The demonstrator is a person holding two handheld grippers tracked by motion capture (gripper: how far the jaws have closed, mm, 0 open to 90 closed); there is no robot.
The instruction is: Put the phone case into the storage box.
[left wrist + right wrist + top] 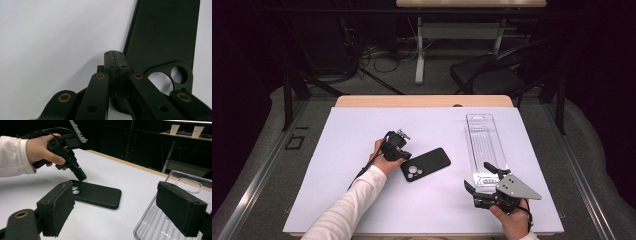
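Note:
A black phone case (426, 164) lies back-up on the white mat, its camera cut-out toward the left gripper (403, 156). That gripper is shut with nothing between its pads; its tip (115, 53) points down at the mat right beside the case (162, 32) at the cut-out corner. In the right gripper view the left gripper (80, 176) stands at the case's (100, 193) near-left corner, held in a hand with a white sleeve. My right gripper (479, 177) is open at the near end of a clear plastic tray (484, 145). Its pads (56, 211) are wide apart and hold nothing.
The clear tray (186, 180) is long and narrow and runs away from me at the right of the mat (362, 130). Beyond the table's wooden back edge (422, 101) stand a dark chair (492, 75) and another table's leg (419, 55).

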